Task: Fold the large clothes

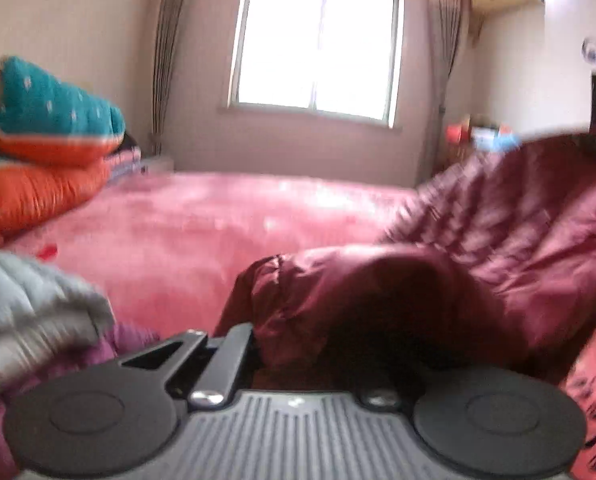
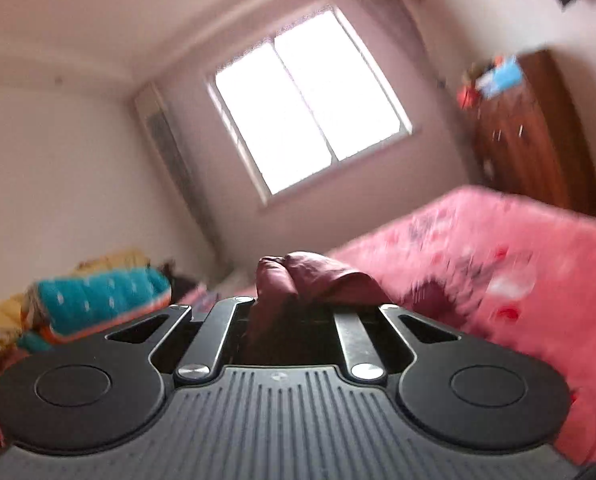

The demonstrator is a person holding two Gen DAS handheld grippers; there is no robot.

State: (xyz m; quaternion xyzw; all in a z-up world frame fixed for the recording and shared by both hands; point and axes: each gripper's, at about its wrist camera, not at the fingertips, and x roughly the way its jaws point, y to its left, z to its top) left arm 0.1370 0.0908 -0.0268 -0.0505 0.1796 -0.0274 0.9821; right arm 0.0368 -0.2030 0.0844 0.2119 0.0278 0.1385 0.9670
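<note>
A maroon quilted jacket (image 1: 498, 232) hangs lifted above the pink bed (image 1: 198, 232), stretched from the bottom middle up to the right edge of the left wrist view. My left gripper (image 1: 290, 344) is shut on a bunched edge of it, and the cloth hides the fingertips. In the right wrist view a wad of the same maroon jacket (image 2: 298, 276) sticks up between the fingers of my right gripper (image 2: 294, 312), which is shut on it. Both views are blurred by motion.
Folded teal and orange quilts (image 1: 50, 128) are stacked at the bed's far left. A grey padded garment (image 1: 30, 312) and a purple one (image 1: 110, 352) lie near the left gripper. A window (image 1: 318, 48) is ahead, and a wooden cabinet (image 2: 538, 128) stands right of the bed.
</note>
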